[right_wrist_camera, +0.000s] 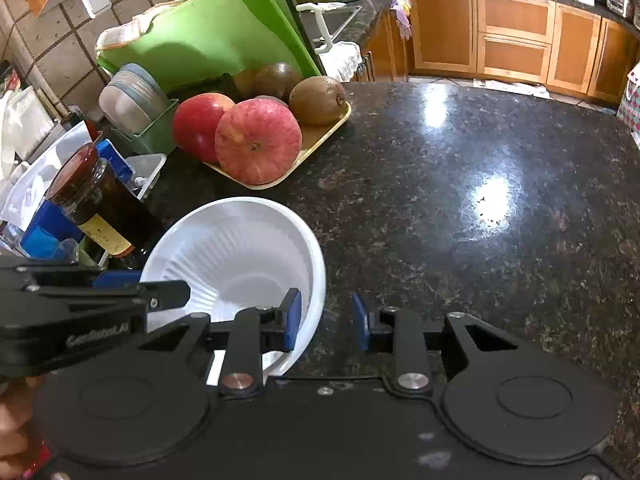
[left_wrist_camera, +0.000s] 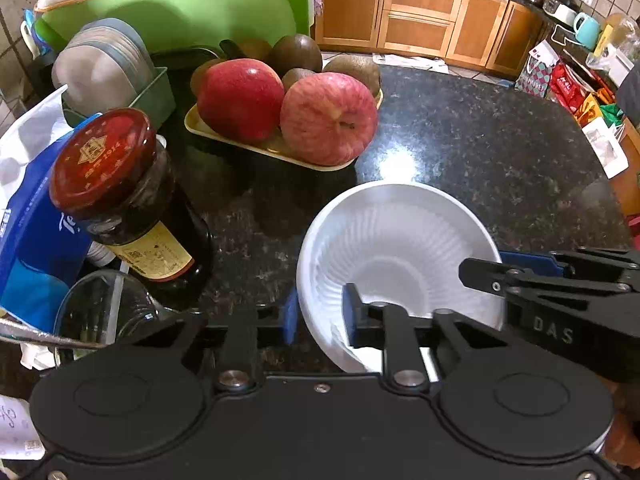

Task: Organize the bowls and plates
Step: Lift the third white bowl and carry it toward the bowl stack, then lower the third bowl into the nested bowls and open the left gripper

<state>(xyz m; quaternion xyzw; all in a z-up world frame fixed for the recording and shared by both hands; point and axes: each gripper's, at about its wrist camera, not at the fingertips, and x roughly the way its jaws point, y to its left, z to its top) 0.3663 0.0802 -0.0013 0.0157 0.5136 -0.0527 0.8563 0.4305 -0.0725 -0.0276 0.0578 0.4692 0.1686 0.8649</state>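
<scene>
A white ribbed disposable bowl (left_wrist_camera: 396, 248) sits on the dark granite counter (left_wrist_camera: 500, 152); it also shows in the right wrist view (right_wrist_camera: 240, 248). My left gripper (left_wrist_camera: 318, 316) is open, its jaws straddling the bowl's left rim, one pad outside and one inside. My right gripper (right_wrist_camera: 326, 320) is open and straddles the bowl's right rim the same way. Each gripper shows in the other's view, the right one (left_wrist_camera: 560, 280) at the bowl's right and the left one (right_wrist_camera: 100, 300) at its left. Neither pad pair visibly pinches the rim.
A red-lidded dark jar (left_wrist_camera: 128, 200) and a glass (left_wrist_camera: 104, 312) stand left of the bowl. A tray of apples and kiwis (left_wrist_camera: 288, 116) lies behind it. Grey plates in a green rack (left_wrist_camera: 108, 68) and a green cutting board (left_wrist_camera: 180, 0) stand at the back left.
</scene>
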